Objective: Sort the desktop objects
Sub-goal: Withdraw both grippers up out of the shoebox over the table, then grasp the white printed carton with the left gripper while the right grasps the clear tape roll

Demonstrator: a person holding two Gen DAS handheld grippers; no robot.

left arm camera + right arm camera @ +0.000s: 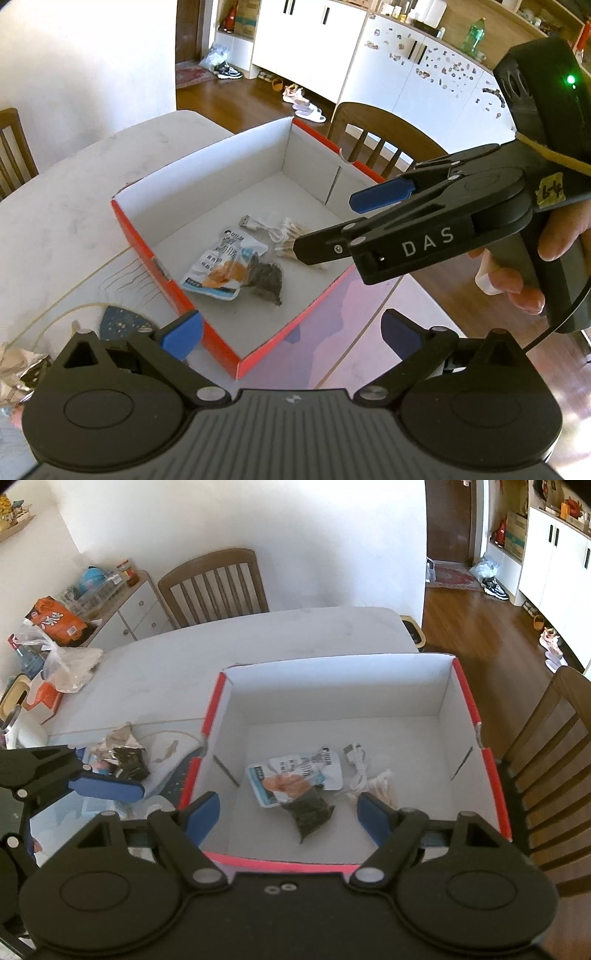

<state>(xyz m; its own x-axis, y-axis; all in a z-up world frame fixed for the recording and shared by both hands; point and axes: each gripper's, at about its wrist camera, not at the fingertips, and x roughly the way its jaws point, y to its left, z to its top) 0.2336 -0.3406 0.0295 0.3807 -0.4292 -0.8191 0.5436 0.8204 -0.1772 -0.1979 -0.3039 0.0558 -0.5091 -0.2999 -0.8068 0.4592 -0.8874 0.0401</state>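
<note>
A red-sided cardboard box (469, 701) with a white inside is sitting open on a pale worktop (184, 664). Lying on the box floor are a white snack packet (295, 775) with an orange picture, a dark crinkled pouch (310, 812) overlapping the packet's lower edge, a coiled white USB cable (356, 760) just beside the packet, and a bundle of pale wooden sticks (384, 786) touching the cable.

The right gripper (288, 812) is hovering over the near wall of the box, its blue-tipped jaws spread wide apart and grasping nothing. In the left wrist view a person's hand (517, 269) is wrapping around its handle.

The left gripper (291, 336) is hanging near the box's near corner, jaws likewise released and wide, with nothing between them.

Outside the box, on the worktop to its left, a crumpled silver and dark wrapper (122, 753) is lying on a printed mat (173, 746), with more small clutter close by that is too blurred to identify. Wooden chairs (214, 587) are standing around the worktop. A low white cabinet (129, 613) is carrying bags and boxes, and white cupboards (314, 44) are lining a wooden floor (480, 638) strewn with shoes.
</note>
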